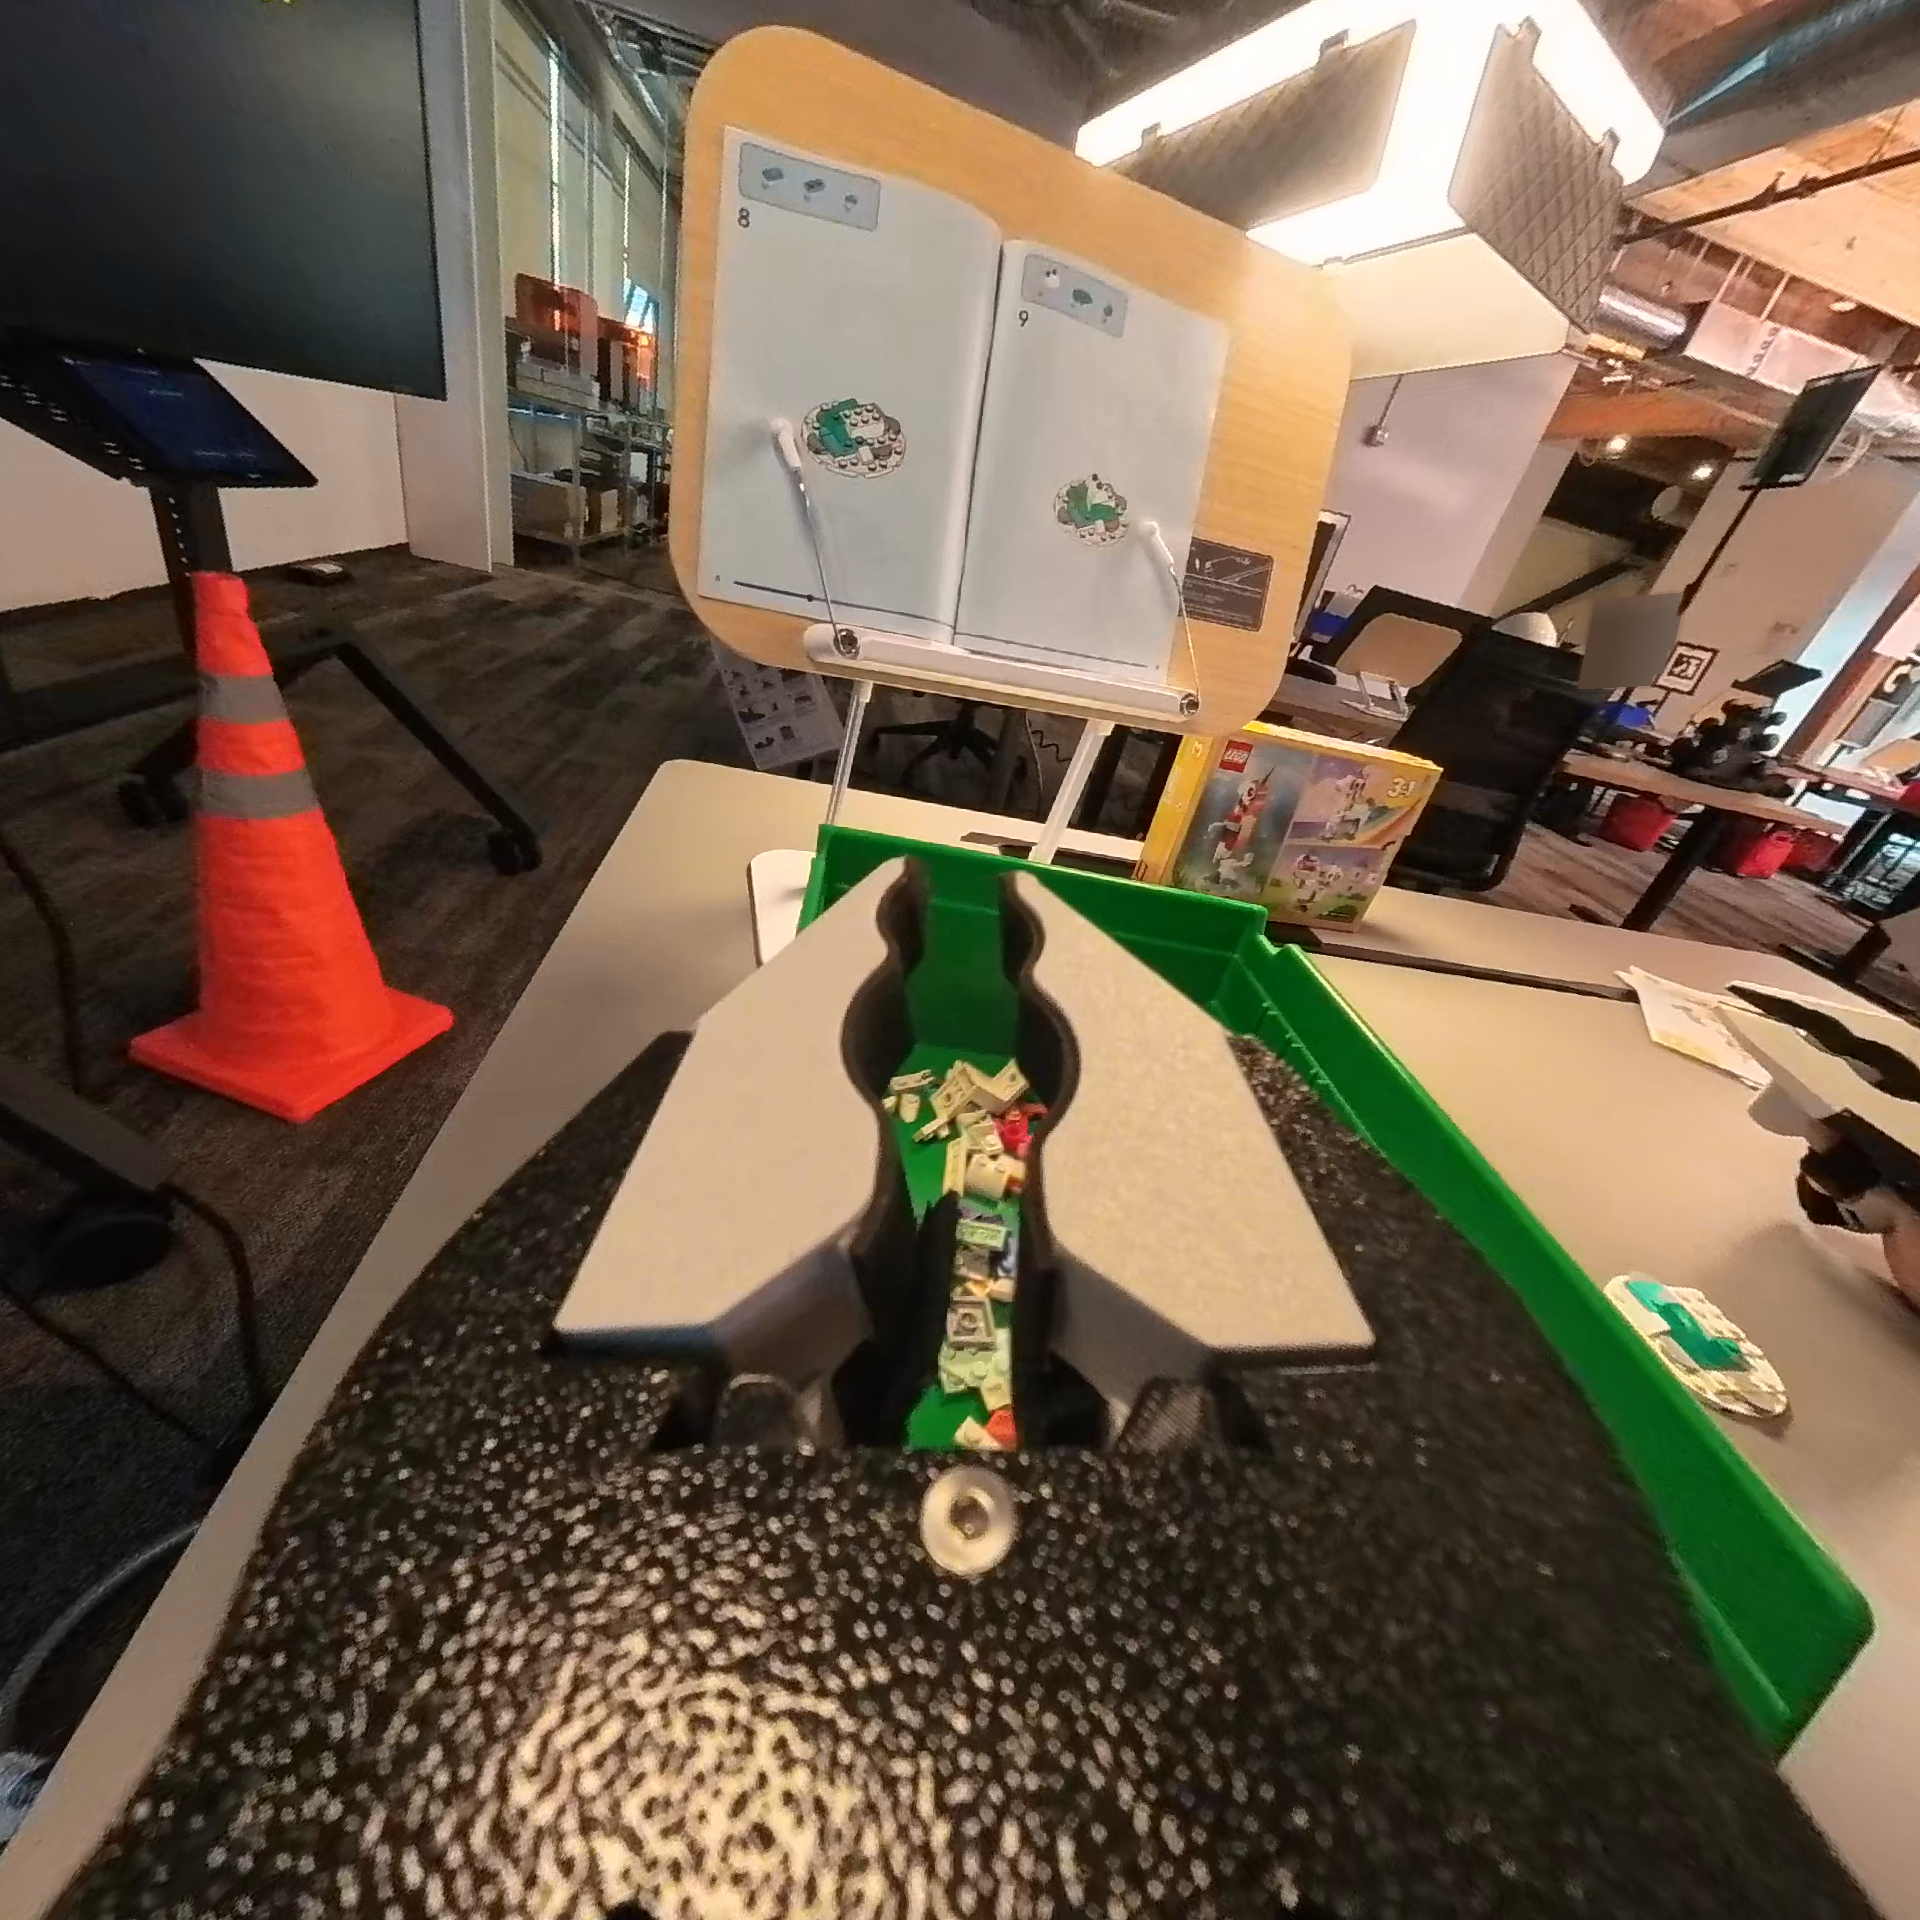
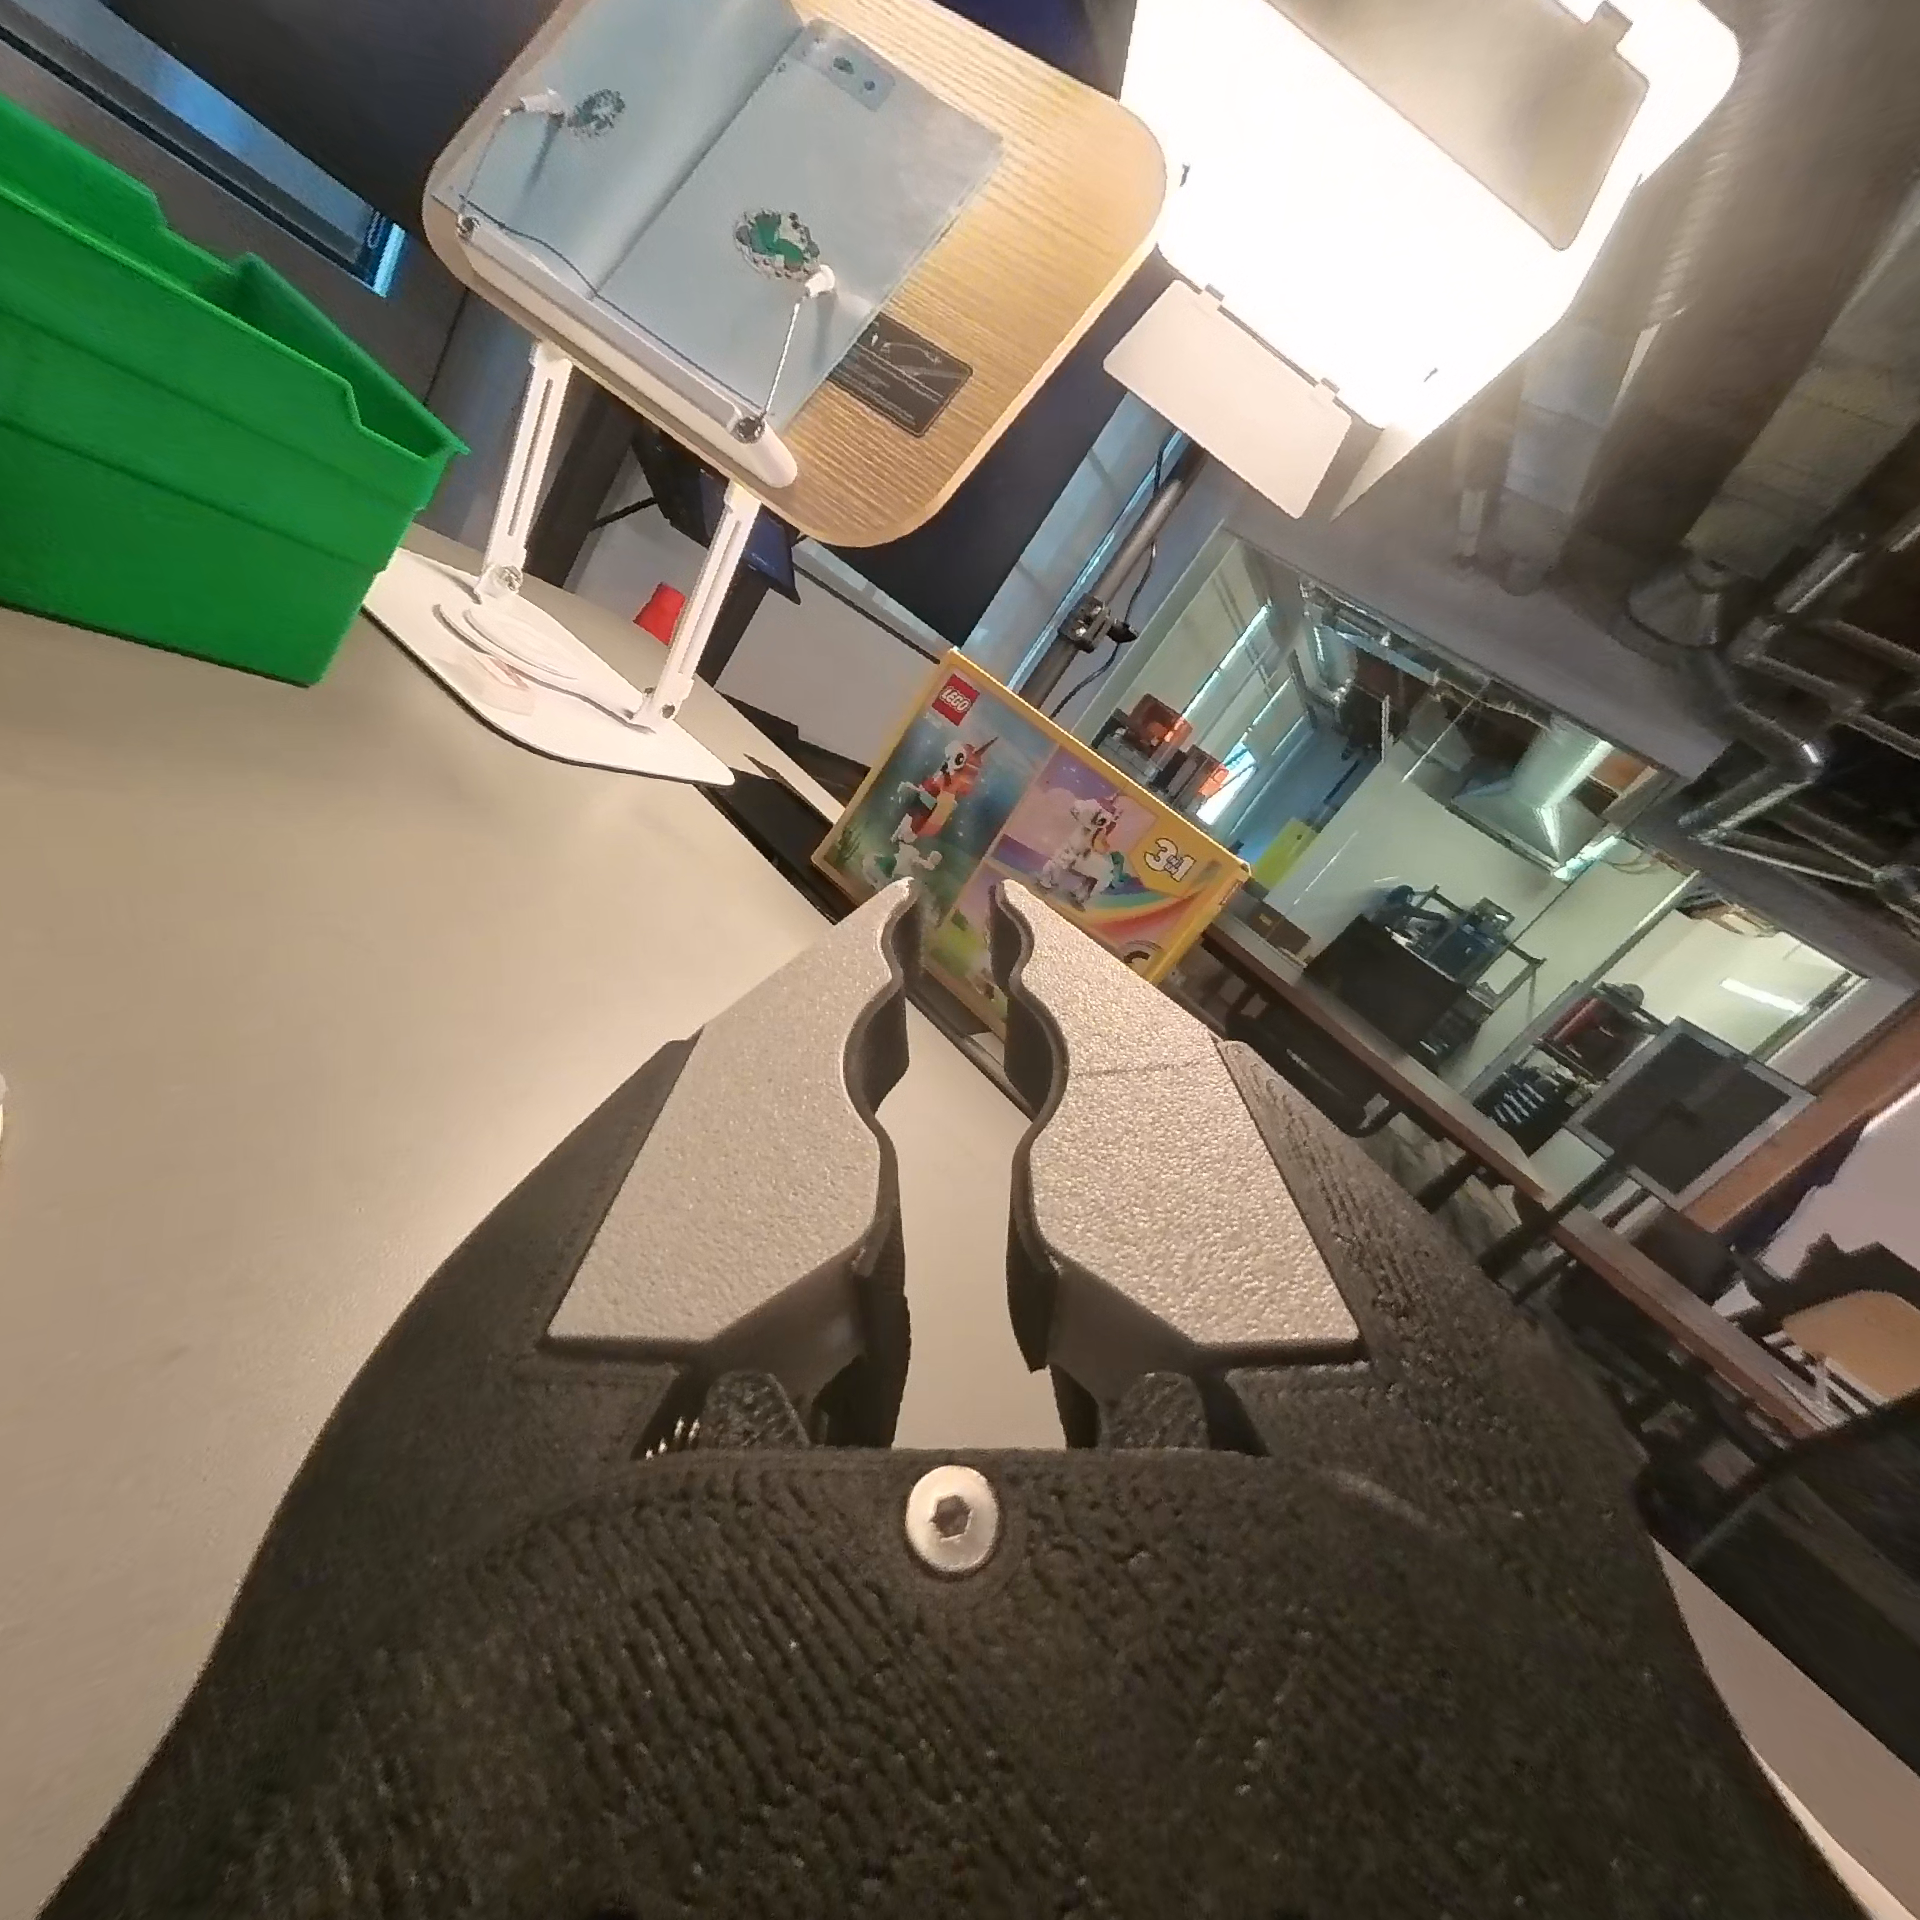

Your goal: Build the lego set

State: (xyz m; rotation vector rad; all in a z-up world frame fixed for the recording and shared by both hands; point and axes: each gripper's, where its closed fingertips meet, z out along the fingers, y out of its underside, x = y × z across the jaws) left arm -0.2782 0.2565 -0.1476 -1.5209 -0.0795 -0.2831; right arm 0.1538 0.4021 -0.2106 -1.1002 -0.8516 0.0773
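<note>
Left gripper (image 1: 961, 904): jaws slightly apart, nothing between them, hovering over the green bin (image 1: 1558, 1340). Loose bricks (image 1: 971, 1195) show through the gap on the bin floor, mostly tan and light green, a couple red. Too many and too jumbled to count.

Right gripper (image 2: 958, 904): narrow gap too, empty, held low over bare table (image 2: 260, 987), tilted up toward the set box (image 2: 1039, 842). It's not near any part.

One partial build (image 1: 1694, 1340): round tan disc with teal on top, on the table just right of the bin's right wall. One booklet (image 1: 966, 416), open, on one wooden stand (image 1: 1278, 436) past the bin's far edge. One box at the far right behind the bin. One orange cone (image 1: 270, 883) on the floor left of the table. Some papers (image 1: 1683, 1018) at the right edge.

Risks, my read:
- The pile is dense, so a blind pinch likely grabs two bricks or the wrong one.
- Small pieces could flick out of the jaws.
- The left gripper body blocks most of the bin view.
- The build sits loose, so pressing a brick on unbraced could make it slide.
</note>
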